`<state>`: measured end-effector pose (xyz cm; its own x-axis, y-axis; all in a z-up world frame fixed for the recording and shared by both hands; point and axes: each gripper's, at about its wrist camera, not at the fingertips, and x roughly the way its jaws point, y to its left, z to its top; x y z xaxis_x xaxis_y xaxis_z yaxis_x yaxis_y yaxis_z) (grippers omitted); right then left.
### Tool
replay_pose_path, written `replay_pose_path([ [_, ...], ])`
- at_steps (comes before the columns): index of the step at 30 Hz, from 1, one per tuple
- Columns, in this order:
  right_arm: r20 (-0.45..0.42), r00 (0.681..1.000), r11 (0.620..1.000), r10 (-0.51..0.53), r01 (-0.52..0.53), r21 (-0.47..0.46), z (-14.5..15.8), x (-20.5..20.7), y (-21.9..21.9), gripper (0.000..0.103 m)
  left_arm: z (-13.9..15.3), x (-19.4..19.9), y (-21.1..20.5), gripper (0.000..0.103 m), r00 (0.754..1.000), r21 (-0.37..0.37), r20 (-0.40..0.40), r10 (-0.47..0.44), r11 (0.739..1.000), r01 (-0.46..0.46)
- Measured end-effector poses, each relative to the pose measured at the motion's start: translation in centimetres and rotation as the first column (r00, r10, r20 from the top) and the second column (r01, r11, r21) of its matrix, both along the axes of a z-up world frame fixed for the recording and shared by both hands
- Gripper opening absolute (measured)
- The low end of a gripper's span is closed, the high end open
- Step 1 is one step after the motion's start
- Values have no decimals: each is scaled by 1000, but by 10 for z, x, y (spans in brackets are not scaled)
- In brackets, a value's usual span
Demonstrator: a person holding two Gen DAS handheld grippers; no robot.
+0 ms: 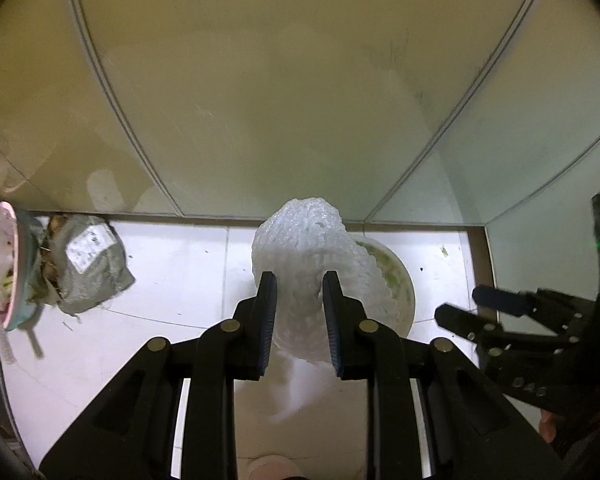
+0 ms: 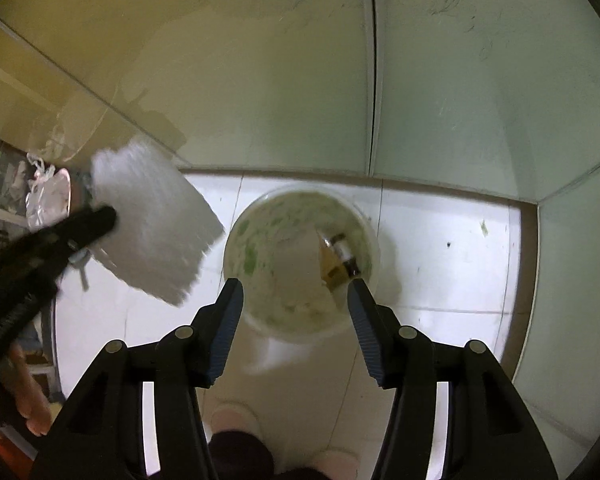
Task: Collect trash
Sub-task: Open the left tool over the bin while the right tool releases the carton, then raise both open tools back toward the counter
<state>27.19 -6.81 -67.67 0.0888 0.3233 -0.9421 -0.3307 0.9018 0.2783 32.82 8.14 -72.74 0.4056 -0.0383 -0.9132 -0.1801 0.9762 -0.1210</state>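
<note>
At the far left of my left wrist view I see a pink and teal container (image 1: 14, 272) with some clear plastic inside, cut by the edge of the picture, and just beside it a grey mesh bag (image 1: 90, 266) with a white label lies on the white tiled floor (image 1: 172, 272). In the middle, my left gripper (image 1: 299, 280) points steeply down and its two fingers are pressed closed on a piece of white foam netting (image 1: 304, 248), which stands up between them and hides part of the bucket behind it. This white bucket (image 1: 400, 280) stands on the floor close to the pale glass wall (image 1: 260, 100), and its inside is stained with green. At the right side of this view my right gripper (image 1: 460, 306) comes in. In the right wrist view, the left gripper (image 2: 100, 216) with the foam netting (image 2: 152, 224) is at the left, blurred, just beside the rim of the bucket (image 2: 260, 248). The right gripper (image 2: 296, 286) hangs over the bucket with its fingers about half open and nothing between them; the bucket mouth shows through the gap. Inside the bucket I see some brown trash (image 2: 336, 260), too blurred to name.
</note>
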Motion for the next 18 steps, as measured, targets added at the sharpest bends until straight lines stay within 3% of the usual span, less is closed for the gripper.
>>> replay_pose_path([
  [4,3,1000,999,-30,30,23,4,0,-4,51,-15,6,-13,26,999,-25,-1,-37,999,37],
  [7,10,998,998,-55,55,22,-2,6,-15,51,-22,12,-28,49,996,-43,-36,-84,996,82],
  [8,14,998,998,-61,61,23,1,7,-17,51,-22,13,-32,51,994,-42,-45,-96,995,94],
  [14,56,994,996,-92,91,22,33,12,-30,51,-3,11,-44,51,992,-25,-65,-112,994,110],
  [18,69,993,995,-100,99,24,77,10,-35,51,43,2,-40,51,994,-32,-57,-90,996,89],
])
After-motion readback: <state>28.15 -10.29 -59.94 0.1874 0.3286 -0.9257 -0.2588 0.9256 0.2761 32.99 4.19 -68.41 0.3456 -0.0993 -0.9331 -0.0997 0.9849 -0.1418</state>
